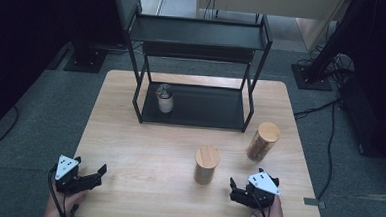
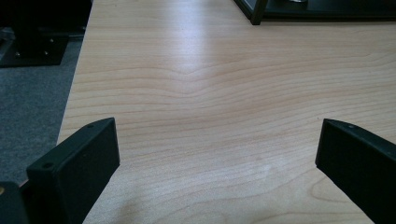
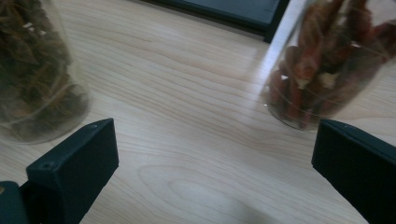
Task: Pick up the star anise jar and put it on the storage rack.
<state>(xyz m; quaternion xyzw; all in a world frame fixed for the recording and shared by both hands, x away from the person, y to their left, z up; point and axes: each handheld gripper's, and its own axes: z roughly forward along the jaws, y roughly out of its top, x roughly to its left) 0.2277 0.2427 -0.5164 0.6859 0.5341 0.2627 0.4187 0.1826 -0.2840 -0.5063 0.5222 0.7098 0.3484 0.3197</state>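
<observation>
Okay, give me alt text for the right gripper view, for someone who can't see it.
Two clear jars stand on a light wooden table beyond the open black jaws of the right gripper: a jar of dark star-shaped spices at left and a jar of red dried chillies at right. Nothing is held.

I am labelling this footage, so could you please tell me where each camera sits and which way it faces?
High view: above the near edge, facing forward and down on the table; forearms, both claws.
Left gripper view: on the left claw, facing bare tabletop; open jaws.
Right gripper view: on the right claw, facing two jars; open jaws.
Shared: the star anise jar and chilli jar.
</observation>
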